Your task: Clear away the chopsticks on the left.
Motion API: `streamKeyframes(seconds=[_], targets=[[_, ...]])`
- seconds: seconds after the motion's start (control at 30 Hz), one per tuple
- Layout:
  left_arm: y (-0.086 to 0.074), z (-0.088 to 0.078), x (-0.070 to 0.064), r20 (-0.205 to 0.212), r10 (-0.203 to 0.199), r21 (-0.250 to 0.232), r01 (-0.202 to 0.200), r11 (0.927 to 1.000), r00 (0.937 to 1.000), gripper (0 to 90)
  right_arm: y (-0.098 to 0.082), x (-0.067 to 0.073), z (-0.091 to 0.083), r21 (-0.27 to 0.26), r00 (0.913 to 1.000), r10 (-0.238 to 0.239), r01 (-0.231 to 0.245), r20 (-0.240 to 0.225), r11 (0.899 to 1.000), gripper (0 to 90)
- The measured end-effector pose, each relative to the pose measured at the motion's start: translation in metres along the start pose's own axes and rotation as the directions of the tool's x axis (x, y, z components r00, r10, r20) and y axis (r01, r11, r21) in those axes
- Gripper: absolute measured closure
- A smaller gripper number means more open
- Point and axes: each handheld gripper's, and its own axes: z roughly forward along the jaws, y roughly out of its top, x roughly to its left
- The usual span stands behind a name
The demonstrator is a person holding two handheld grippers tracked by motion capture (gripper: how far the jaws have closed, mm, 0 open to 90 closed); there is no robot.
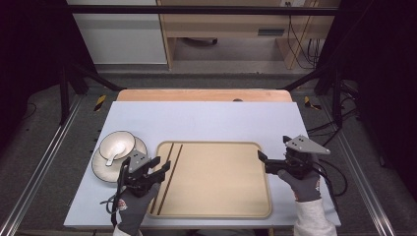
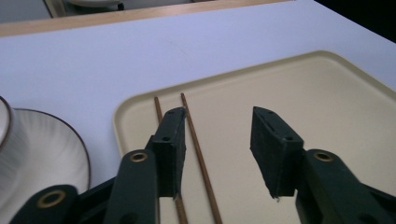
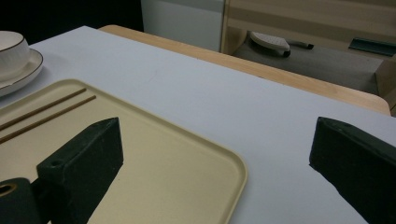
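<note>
A beige tray [image 1: 216, 182] lies on the white table, with two thin brown chopsticks [image 1: 169, 167] side by side along its left part. My left gripper [image 1: 160, 164] hovers just over them, open, with nothing pressed between its jaws. In the left gripper view the chopsticks [image 2: 194, 135] run beside the left jaw of the gripper [image 2: 217, 135], flat on the tray [image 2: 303, 88]. My right gripper [image 1: 272, 148] stands open by the tray's right edge. In the right gripper view its jaws [image 3: 217, 144] straddle the tray's corner [image 3: 233, 163], holding nothing.
A white bowl [image 1: 117, 145] with a white spoon [image 1: 114, 155] in it sits on a white plate [image 1: 101, 167] left of the tray. The table's wooden far edge [image 1: 204, 95] lies beyond. Black frame rails flank the table on both sides.
</note>
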Motion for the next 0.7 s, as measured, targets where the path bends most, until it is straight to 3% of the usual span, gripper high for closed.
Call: streamKeyframes(seconds=[0.07, 0.23, 0.7], targets=[[0.002, -0.005, 0.006, 0.012, 0.023, 0.001, -0.023, 0.9997, 0.9997, 49.0, 0.000, -0.001, -0.002, -0.005, 1.0000, 0.001, -0.001, 0.001, 1.000, 2.9], [-0.002, -0.018, 0.025, 0.018, 0.030, -0.024, -0.030, 0.9993, 0.9994, 39.6, 0.000, -0.004, -0.003, -0.009, 1.0000, 0.005, -0.005, 0.003, 1.000, 2.8], [-0.018, -0.029, 0.054, -0.005, 0.032, -0.029, -0.032, 0.9991, 0.9995, 31.4, -0.005, -0.005, 0.003, 0.013, 0.9999, 0.010, -0.010, 0.002, 1.000, 2.7]])
